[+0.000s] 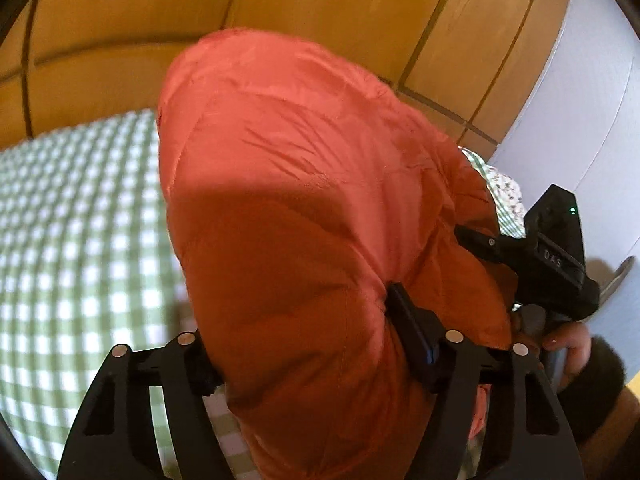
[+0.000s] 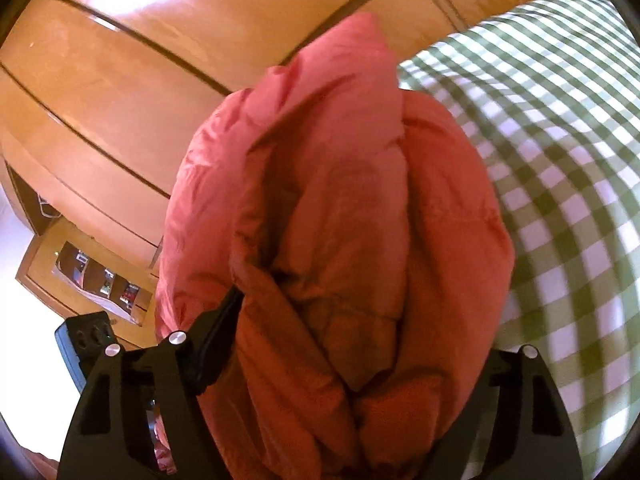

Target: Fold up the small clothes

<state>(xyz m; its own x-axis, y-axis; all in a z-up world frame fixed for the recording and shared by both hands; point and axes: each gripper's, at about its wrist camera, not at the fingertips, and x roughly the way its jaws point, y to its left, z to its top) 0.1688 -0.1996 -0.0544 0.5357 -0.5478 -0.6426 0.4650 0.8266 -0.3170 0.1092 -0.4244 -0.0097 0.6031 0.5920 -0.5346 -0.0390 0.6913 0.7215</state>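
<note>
A puffy orange-red garment (image 1: 300, 200) lies bunched on the green-and-white checked bed cover (image 1: 80, 240) and fills the middle of both views. My left gripper (image 1: 296, 320) is shut on it. Its right finger (image 1: 412, 328) sinks into the fabric and its left finger is hidden behind the bulge. In the right wrist view the same garment (image 2: 340, 200) shows thick folds. My right gripper (image 2: 356, 312) is shut on them, with its left finger (image 2: 218, 340) buried in a fold and its right finger covered. The right gripper (image 1: 468, 236) also shows at the garment's right side, held by a hand (image 1: 568, 348).
A wooden panelled wall (image 1: 320, 0) rises behind the bed. A white wall (image 1: 580, 120) stands at the right, with a floral cloth (image 1: 508, 192) on the bed beside it. A wooden bedside shelf (image 2: 92, 276) sits low at the left. Checked cover (image 2: 560, 160) stretches to the right.
</note>
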